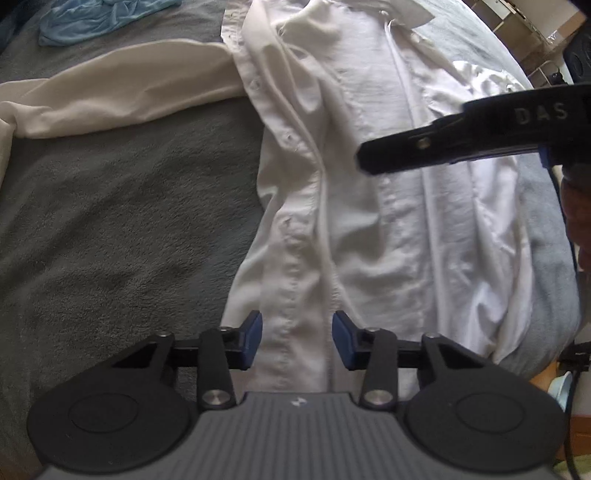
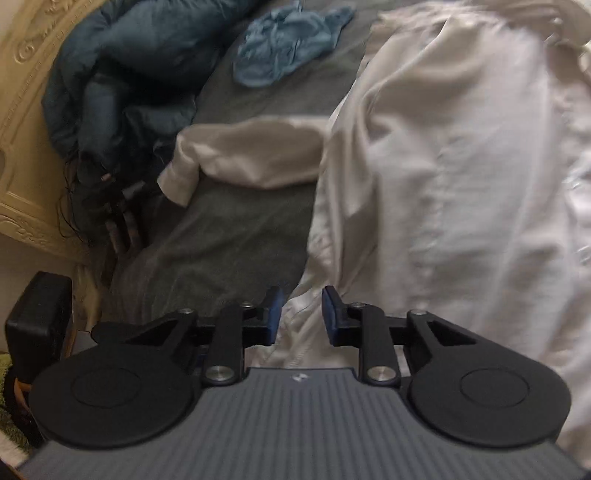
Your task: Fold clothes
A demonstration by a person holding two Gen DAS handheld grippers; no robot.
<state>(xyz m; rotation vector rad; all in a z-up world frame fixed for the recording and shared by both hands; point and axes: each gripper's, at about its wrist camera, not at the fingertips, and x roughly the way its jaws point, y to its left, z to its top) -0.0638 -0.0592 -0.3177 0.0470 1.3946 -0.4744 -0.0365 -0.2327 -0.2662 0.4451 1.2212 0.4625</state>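
A white button-up shirt (image 1: pixel 369 192) lies spread on a grey blanket (image 1: pixel 122 221), collar at the far end and one sleeve (image 1: pixel 122 99) stretched out to the left. My left gripper (image 1: pixel 297 341) is open, its blue pads on either side of the button placket at the shirt's near hem, holding nothing. My right gripper (image 2: pixel 301 315) is open over the shirt's (image 2: pixel 461 177) near left edge, empty. Seen from the left wrist view, the right gripper's black finger (image 1: pixel 424 147) hovers above the shirt's middle. The sleeve with its cuff (image 2: pixel 243 155) lies to the left.
A crumpled light blue garment (image 2: pixel 291 48) lies at the far side of the blanket (image 2: pixel 229 229); it also shows in the left wrist view (image 1: pixel 99 18). A dark blue duvet (image 2: pixel 122 74) is bunched by the cream headboard (image 2: pixel 26 92). A black box (image 2: pixel 37 317) stands at the left.
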